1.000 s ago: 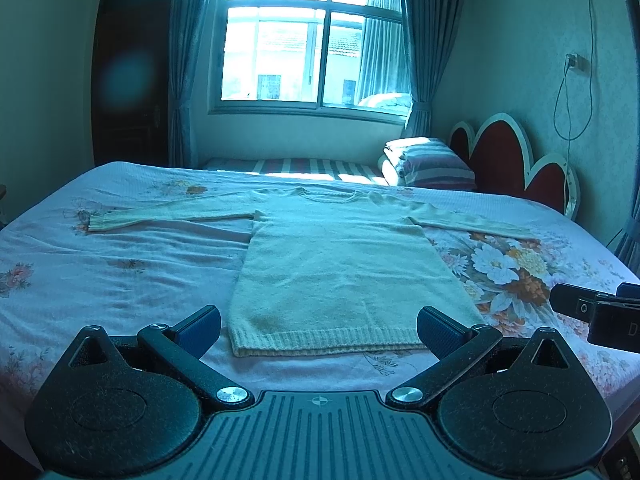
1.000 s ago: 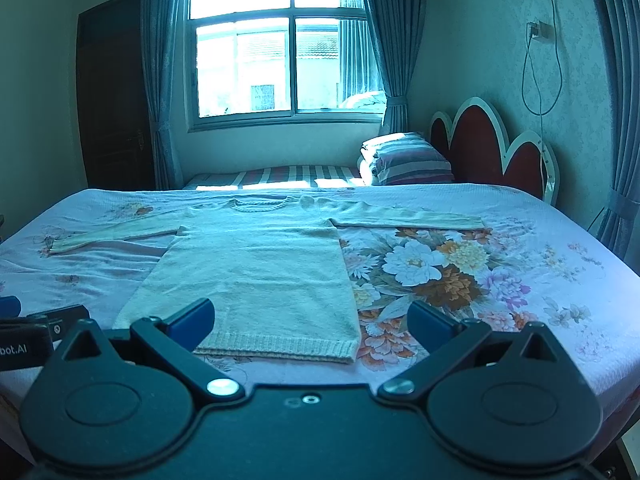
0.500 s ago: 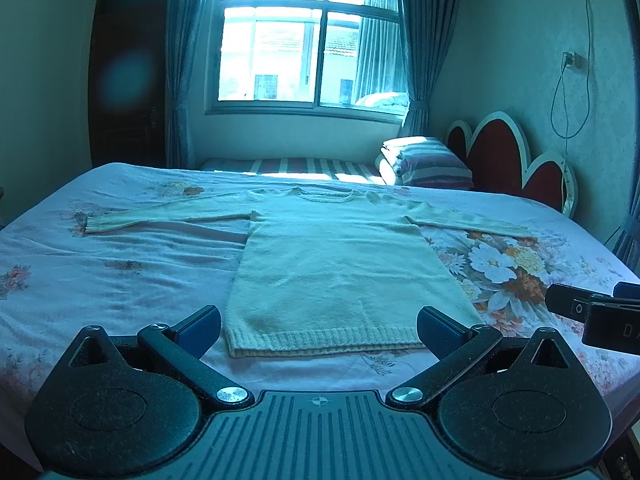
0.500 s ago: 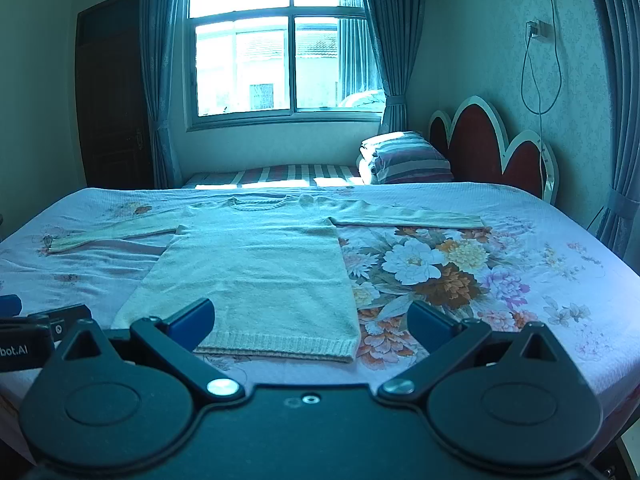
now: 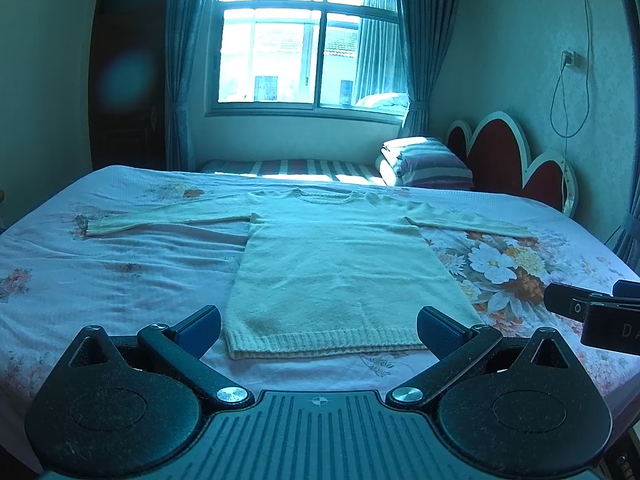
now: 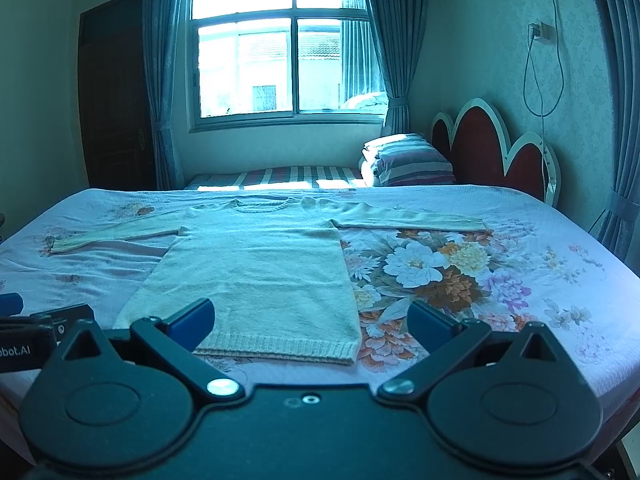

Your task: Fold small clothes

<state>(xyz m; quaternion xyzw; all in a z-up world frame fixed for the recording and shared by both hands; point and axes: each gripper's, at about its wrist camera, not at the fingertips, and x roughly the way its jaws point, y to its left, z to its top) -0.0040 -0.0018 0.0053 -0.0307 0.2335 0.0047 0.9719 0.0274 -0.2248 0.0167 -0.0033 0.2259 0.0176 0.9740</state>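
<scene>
Change since a second ago: minimal. The left gripper (image 5: 319, 326) has edged slightly nearer the hem; the right gripper (image 6: 310, 318) shows no real shift. Judgement: approach stage only, no fold begun.

Tool state: both grippers spread wide, holding nothing, hovering short of the near bed edge.

Task item: the sweater (image 5: 340, 276) lies flat, neck toward the window, on the bed (image 5: 120, 280), sleeves stretched out to either side. Its hem (image 6: 280, 346) sits just beyond the fingers; the right gripper faces the hem's right corner, the left gripper faces the hem's middle.

Surroundings: striped pillows (image 6: 408, 160) by the headboard (image 6: 492, 148), well apart from the sweater; window (image 5: 308, 36) and curtains behind; a cable (image 6: 540, 60) on the wall.

Obstructions: none seen on the sweater. The sheet left of the sweater is wrinkled, which may drag a sleeve when it is folded.
</scene>
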